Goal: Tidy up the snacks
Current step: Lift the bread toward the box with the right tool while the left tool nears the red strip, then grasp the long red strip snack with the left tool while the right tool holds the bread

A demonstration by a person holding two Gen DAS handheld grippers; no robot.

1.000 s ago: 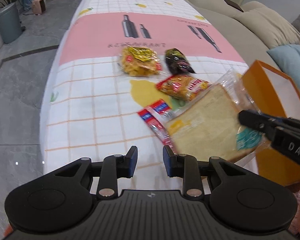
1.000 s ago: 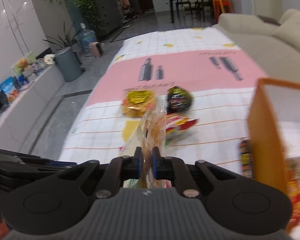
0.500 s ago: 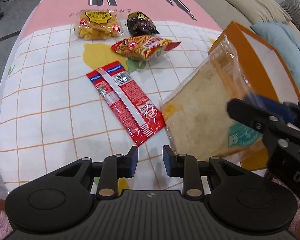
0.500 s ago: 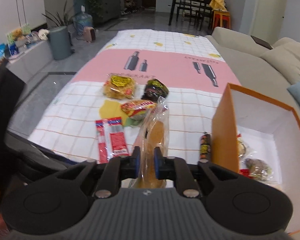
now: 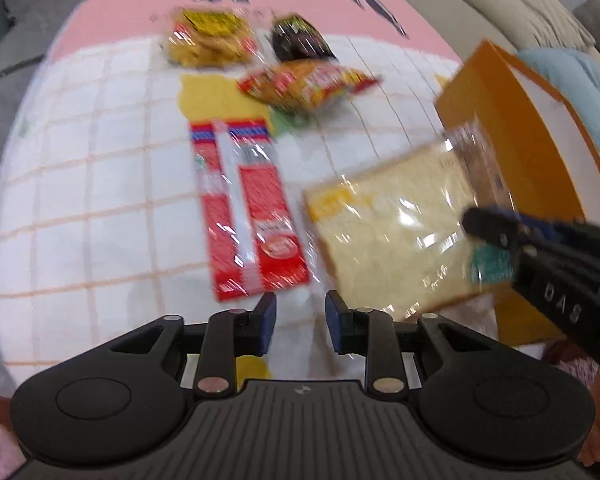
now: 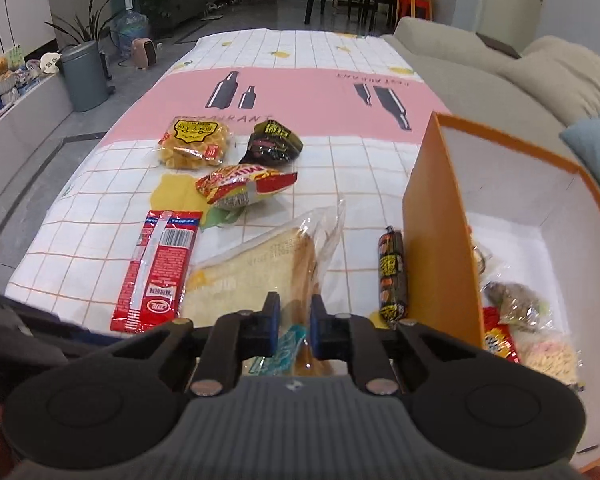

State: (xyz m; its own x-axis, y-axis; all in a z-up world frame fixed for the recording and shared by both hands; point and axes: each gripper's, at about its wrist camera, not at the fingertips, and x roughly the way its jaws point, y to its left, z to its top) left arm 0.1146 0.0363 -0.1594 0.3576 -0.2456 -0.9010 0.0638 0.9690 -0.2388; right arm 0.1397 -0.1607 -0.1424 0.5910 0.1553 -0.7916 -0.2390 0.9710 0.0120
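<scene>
- Left wrist view: the left tool hung over the surface with its jaws partly spread and nothing between them. The bagged bread was just left of the orange box, pinched at its near corner by the right tool. The long red packet lay further left of the box, and everything here was pretty smeared.
- Right wrist view: the right tool had the bread bag between its pads, jaws closing on the teal-labelled end. The bread was tilted, left of the box wall, with a dark sausage stick lying right against that wall. Some snacks already sat inside the box.
- My take on doing this bit well: get a firm pinch on the bag before lifting, since slippery film could slide out. Then clear the tall orange wall fully before lowering, or the floppy bag will probably catch the rim.
</scene>
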